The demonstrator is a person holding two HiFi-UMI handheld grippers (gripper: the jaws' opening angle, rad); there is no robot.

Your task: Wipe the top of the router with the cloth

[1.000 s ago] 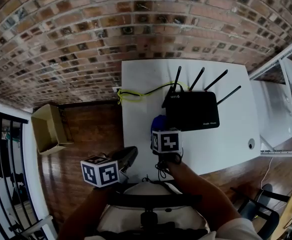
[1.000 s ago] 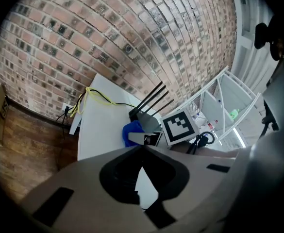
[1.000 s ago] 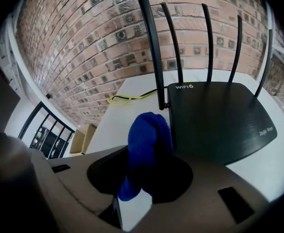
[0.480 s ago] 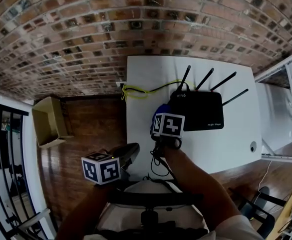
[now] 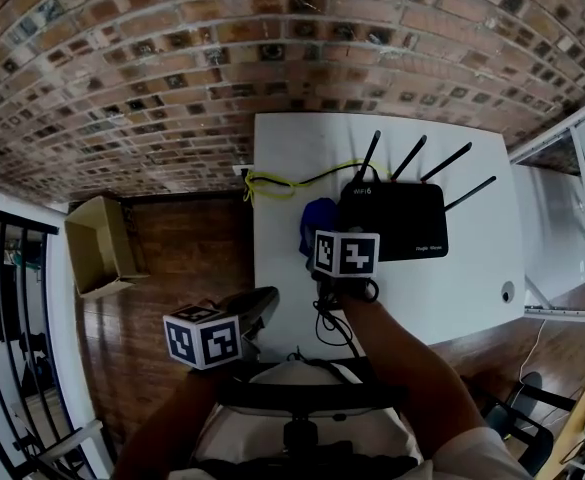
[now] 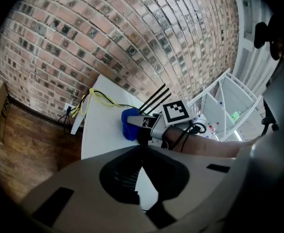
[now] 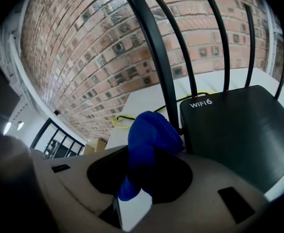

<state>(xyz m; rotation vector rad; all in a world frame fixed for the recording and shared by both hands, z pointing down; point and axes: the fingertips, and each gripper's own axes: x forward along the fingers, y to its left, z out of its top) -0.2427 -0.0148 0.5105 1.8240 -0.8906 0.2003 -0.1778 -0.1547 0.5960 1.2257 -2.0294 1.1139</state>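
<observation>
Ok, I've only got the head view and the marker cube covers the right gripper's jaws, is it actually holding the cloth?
Observer: Yes, the right gripper view shows the right gripper shut on the blue cloth, bunched between its jaws.
Operator: Is it on top of the router?
Observer: Not yet; it is beside the router, at the foot of the nearest antenna.
Operator: And the left gripper?
Observer: The left gripper is shut, with nothing between its jaws.

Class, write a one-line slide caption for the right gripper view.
Right gripper clamps a blue cloth beside the black router on a white table.
</observation>
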